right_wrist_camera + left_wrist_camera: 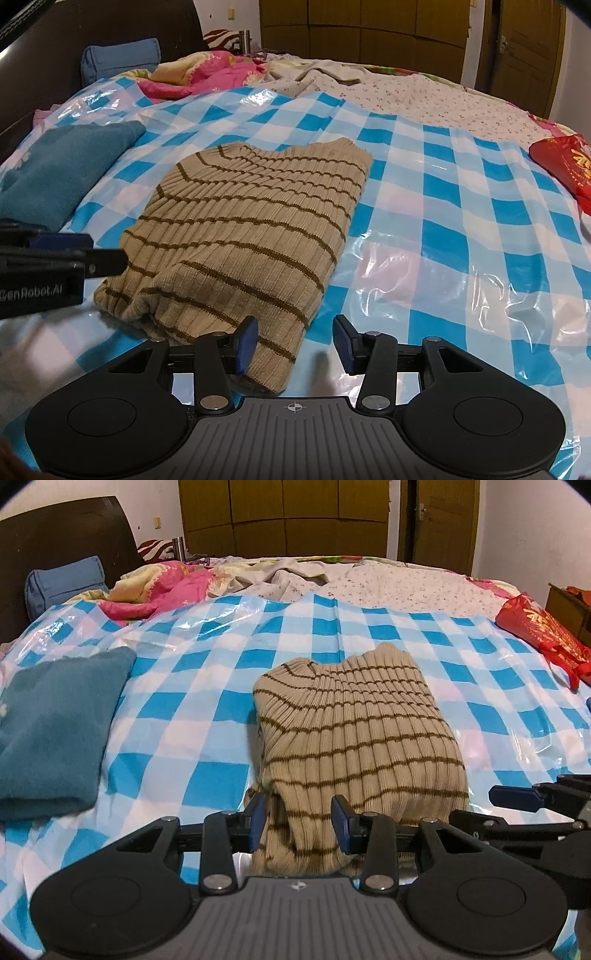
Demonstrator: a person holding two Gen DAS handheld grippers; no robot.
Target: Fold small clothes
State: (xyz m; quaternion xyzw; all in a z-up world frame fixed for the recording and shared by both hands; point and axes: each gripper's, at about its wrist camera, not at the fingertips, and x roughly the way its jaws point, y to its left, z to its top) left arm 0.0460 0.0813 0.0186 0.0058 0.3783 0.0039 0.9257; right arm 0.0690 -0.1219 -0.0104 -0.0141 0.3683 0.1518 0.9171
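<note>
While the striped sweater (354, 734) lies already folded on the checked sheet (207, 709) of the bed, my left gripper (299, 821) and right gripper (293, 341) stand released at its near hem, with the final fold likely left.

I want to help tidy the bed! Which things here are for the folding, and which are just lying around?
For the folding:
- beige ribbed sweater with brown stripes
- teal fuzzy folded cloth
- left gripper, right gripper, both open

Just lying around:
- red shiny plastic bag
- blue pillow
- pink crumpled quilt
- blue-and-white checked plastic sheet
</note>
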